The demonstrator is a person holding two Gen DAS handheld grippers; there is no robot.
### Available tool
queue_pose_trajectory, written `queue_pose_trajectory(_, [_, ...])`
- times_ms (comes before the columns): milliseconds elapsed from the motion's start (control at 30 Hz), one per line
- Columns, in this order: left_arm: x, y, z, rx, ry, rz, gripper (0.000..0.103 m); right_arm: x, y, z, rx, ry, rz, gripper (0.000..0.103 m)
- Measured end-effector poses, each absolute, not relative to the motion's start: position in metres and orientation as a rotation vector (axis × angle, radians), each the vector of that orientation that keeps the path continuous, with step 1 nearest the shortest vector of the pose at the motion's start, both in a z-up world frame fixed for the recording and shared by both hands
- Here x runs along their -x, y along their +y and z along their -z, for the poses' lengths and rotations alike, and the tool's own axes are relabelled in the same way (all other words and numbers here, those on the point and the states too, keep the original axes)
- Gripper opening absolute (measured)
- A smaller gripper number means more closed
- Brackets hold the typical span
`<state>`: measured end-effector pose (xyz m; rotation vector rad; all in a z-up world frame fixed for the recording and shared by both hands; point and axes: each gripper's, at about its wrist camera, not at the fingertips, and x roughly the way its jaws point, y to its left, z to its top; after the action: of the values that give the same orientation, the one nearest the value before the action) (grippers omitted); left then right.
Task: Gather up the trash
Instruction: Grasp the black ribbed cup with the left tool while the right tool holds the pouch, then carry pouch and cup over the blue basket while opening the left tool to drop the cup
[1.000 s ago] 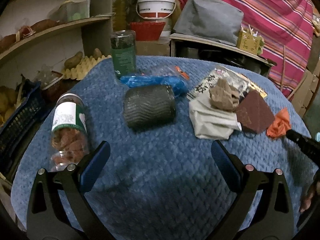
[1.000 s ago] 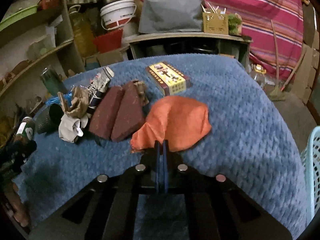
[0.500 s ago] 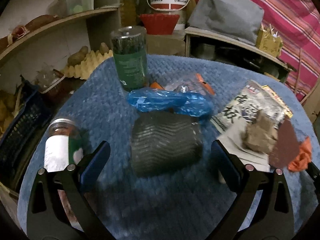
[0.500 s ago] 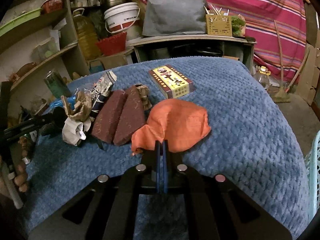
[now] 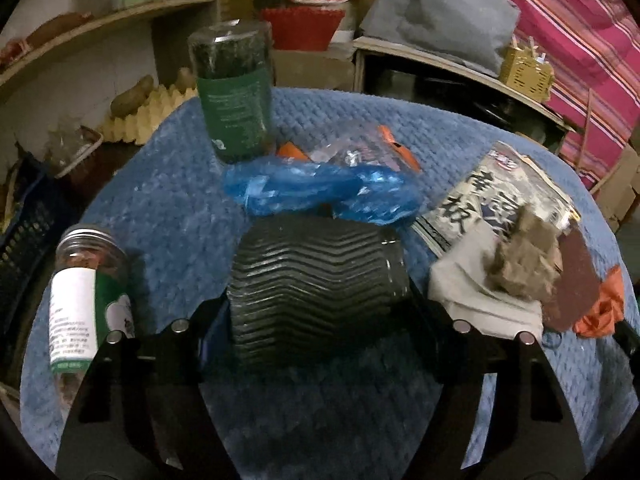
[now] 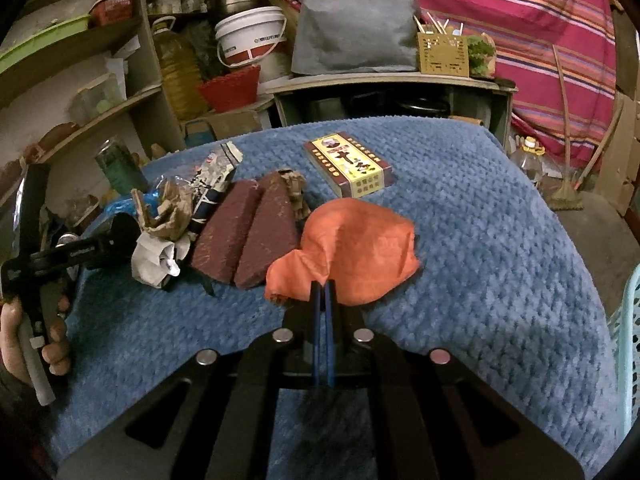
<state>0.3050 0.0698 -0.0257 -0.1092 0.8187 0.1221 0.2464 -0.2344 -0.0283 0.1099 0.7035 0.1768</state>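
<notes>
Left wrist view: the left tongs [image 5: 320, 316] grip one black ribbed cup [image 5: 316, 288] lying on the bench [image 5: 180, 200], between two jars and one blue bag [image 5: 320, 192]. Right wrist view: the right tongs [image 6: 323, 292] are closed on one orange cloth [image 6: 352, 248] beside two maroon wedges [image 6: 248, 232] and one box [image 6: 346, 168].

The crumpled grey-and-white printed snack wrapper [image 5: 480, 204] lying on the blue quilted table cover carries large black Chinese characters; "板" is readable, while the others are too creased to make out. The flat yellow-and-maroon cardboard box [image 6: 347, 167] bears a big black "十" on its yellow centre panel, with the smaller characters around it too fine to read. The white-and-green labels on the lying clear plastic jar [image 5: 82, 312] and the upright dark green jar [image 5: 234, 96] show only illegible small print.
</notes>
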Motion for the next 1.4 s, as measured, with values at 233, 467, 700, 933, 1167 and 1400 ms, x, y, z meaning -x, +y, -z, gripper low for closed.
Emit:
queue_pose_trajectory(233, [-0.257,0.066,0.009,0.112,0.725,-0.111,0.073,-0.228,-0.239,0.015,-0.105,0.672,-0.171,0.002])
queue_pose_trajectory(467, [-0.211,0.052,-0.007,0.046,0.665,-0.118,0.073,-0.204,-0.248,0.002,-0.097,0.644,-0.165,0.002])
queue_pose_trajectory(700, [-0.183,0.03,-0.037,0.023,0.621,-0.093,0.073,-0.18,-0.265,-0.019,-0.104,0.618,-0.163,0.002])
queue_pose_trajectory(933, [-0.17,-0.012,-0.057,0.029,0.598,-0.052,0.073,-0.164,-0.292,-0.039,-0.065,0.607,-0.163,0.002])
queue_pose_trajectory(1167, [-0.169,-0.065,-0.066,0.023,0.589,0.014,0.073,-0.15,-0.338,-0.047,-0.042,0.605,-0.13,0.002])
queue_pose_trajectory(1400, [-0.177,-0.123,-0.064,0.016,0.598,0.089,0.073,-0.13,-0.396,-0.054,-0.053,0.582,-0.052,0.002])
